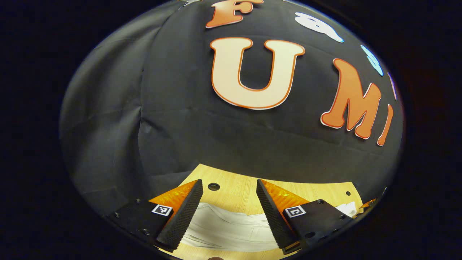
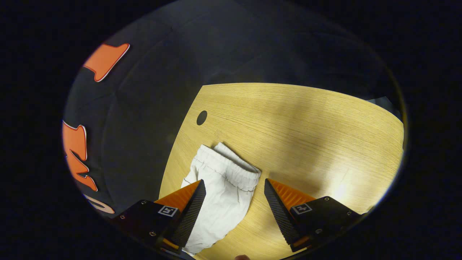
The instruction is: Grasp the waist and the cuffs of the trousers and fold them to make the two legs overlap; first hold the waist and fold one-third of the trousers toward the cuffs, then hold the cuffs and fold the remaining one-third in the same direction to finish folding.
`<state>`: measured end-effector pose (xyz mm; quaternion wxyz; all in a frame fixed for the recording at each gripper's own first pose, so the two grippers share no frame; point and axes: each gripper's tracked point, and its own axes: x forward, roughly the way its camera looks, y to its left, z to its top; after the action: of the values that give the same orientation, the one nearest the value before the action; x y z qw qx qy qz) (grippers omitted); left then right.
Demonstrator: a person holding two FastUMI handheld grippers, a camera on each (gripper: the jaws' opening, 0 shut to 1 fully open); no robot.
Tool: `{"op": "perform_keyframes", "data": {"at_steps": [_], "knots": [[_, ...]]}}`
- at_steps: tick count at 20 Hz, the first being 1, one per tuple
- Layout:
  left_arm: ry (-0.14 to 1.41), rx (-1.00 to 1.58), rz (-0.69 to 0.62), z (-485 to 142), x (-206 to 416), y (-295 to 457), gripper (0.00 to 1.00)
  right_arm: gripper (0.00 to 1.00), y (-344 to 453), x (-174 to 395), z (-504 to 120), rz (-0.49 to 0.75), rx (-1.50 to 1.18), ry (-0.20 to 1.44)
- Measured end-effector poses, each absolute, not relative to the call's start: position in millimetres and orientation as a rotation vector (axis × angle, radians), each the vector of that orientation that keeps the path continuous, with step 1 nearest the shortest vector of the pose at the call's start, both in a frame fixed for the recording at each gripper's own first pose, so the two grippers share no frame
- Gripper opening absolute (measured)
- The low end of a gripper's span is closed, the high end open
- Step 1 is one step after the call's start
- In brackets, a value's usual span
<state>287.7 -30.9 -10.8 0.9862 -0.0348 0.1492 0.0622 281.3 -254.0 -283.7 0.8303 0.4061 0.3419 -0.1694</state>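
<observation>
right gripper [image 2: 234, 202] fingers are held wide apart, empty, above the trousers [image 2: 220, 187] lying on the surface [image 2: 306, 126]; left gripper [image 1: 229, 213] likewise spread, unloaded. only one waistband layer may be pinched, so the legs could be misaligned.

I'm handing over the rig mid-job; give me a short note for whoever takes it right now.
Left tongs: open, holding nothing, hovering over the trousers.
Right tongs: open, holding nothing, above the trousers with the elastic waist just ahead of the fingers.
The white trousers lie flat on the wooden table, near its left edge in the right gripper view.
Done: legs seem already laid one over the other, though I can't confirm it.
Left: grasp the waist, fold a third toward the cuffs, then fold the cuff end over.
</observation>
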Motion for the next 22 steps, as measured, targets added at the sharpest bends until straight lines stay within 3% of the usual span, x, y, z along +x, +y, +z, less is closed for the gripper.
{"op": "perform_keyframes", "data": {"at_steps": [7,11,15,16,20,22], "knots": [[0.257,-0.093,0.186,8,247,-4,0.97,0.98,-254,300,-302,-0.377,0.875,0.735],[0.258,-0.081,0.222,11,236,10,0.97,0.93,-254,309,-308,-0.393,0.882,0.731],[0.278,-0.091,0.247,3,232,18,0.97,0.71,-262,305,-312,-0.411,0.895,0.731],[0.284,-0.085,0.250,1,231,19,0.97,0.52,-264,302,-315,-0.422,0.892,0.739],[0.284,-0.066,0.257,3,230,25,0.97,0.19,-267,308,-321,-0.453,0.856,0.735],[0.285,-0.069,0.253,3,231,27,0.97,0.09,-267,307,-320,-0.487,0.849,0.738]]}}
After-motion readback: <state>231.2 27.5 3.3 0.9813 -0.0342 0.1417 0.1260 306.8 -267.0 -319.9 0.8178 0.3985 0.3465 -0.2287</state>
